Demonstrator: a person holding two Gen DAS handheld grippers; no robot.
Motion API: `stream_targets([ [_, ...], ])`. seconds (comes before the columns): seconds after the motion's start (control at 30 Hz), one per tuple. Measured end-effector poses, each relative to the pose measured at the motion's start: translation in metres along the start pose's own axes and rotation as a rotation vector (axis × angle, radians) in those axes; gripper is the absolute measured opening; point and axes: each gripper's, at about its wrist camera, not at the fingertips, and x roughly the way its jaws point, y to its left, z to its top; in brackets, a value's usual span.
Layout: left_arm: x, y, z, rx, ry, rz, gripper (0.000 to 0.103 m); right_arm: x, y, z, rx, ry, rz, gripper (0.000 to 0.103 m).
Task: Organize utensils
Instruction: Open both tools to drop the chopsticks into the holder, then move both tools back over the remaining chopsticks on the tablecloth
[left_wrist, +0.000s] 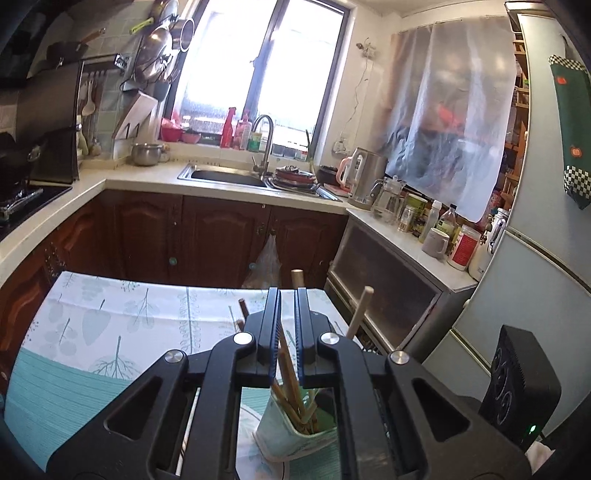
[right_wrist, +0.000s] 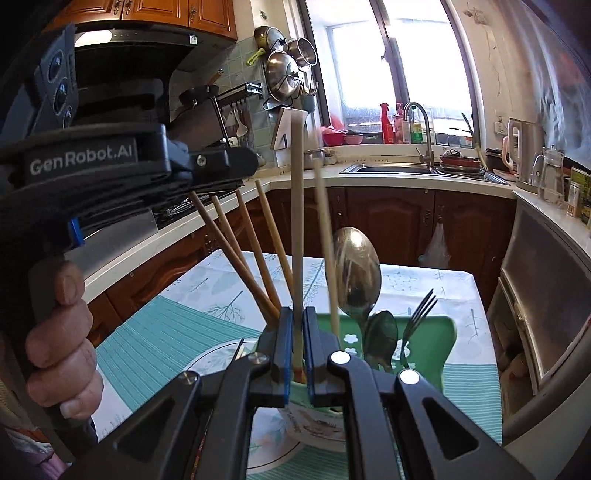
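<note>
In the left wrist view my left gripper (left_wrist: 287, 295) is shut on a few brown chopsticks (left_wrist: 284, 356) whose lower ends stand in a pale green holder (left_wrist: 284, 439). In the right wrist view my right gripper (right_wrist: 295, 325) is shut on one pale chopstick (right_wrist: 296, 206) standing upright over the same holder (right_wrist: 432, 343). A second pale chopstick (right_wrist: 325, 240) leans beside it. The holder's right part carries a big spoon (right_wrist: 356, 269), a small spoon (right_wrist: 380, 332) and a fork (right_wrist: 417, 314). The left gripper (right_wrist: 232, 177) shows at upper left, gripped by a hand (right_wrist: 62, 332), with the brown chopsticks (right_wrist: 243, 251) slanting down from it.
The holder stands on a plate (right_wrist: 210, 356) on a table with a leaf-print cloth (left_wrist: 110, 321). Behind are dark wood cabinets (left_wrist: 221, 236), a counter with a sink (left_wrist: 225, 175), a kettle (left_wrist: 365, 177) and jars. A fridge (left_wrist: 546, 236) stands at the right.
</note>
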Motion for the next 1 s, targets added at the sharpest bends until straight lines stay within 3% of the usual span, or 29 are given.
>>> stream_targets([
  [0.1, -0.01, 0.008, 0.002, -0.024, 0.014, -0.005, 0.011, -0.005, -0.001, 0.002, 0.022, -0.01, -0.006, 0.006],
  [0.17, -0.02, 0.013, 0.003, -0.045, 0.018, -0.004, 0.026, -0.008, -0.004, 0.004, 0.044, -0.016, -0.004, 0.011],
  [0.23, -0.032, 0.019, 0.004, -0.063, 0.009, 0.001, 0.048, -0.01, -0.004, 0.005, 0.058, -0.015, -0.012, 0.018],
  [0.33, -0.049, 0.024, 0.006, -0.065, 0.005, 0.028, 0.051, -0.013, 0.0, 0.008, 0.063, -0.016, -0.008, 0.018],
  [0.7, -0.074, 0.054, -0.023, -0.093, 0.115, 0.091, 0.051, 0.002, 0.039, 0.015, 0.003, -0.003, -0.006, 0.018],
  [1.0, -0.072, 0.059, -0.053, -0.055, 0.252, 0.129, 0.051, -0.005, 0.061, -0.001, -0.012, 0.063, 0.002, 0.018],
])
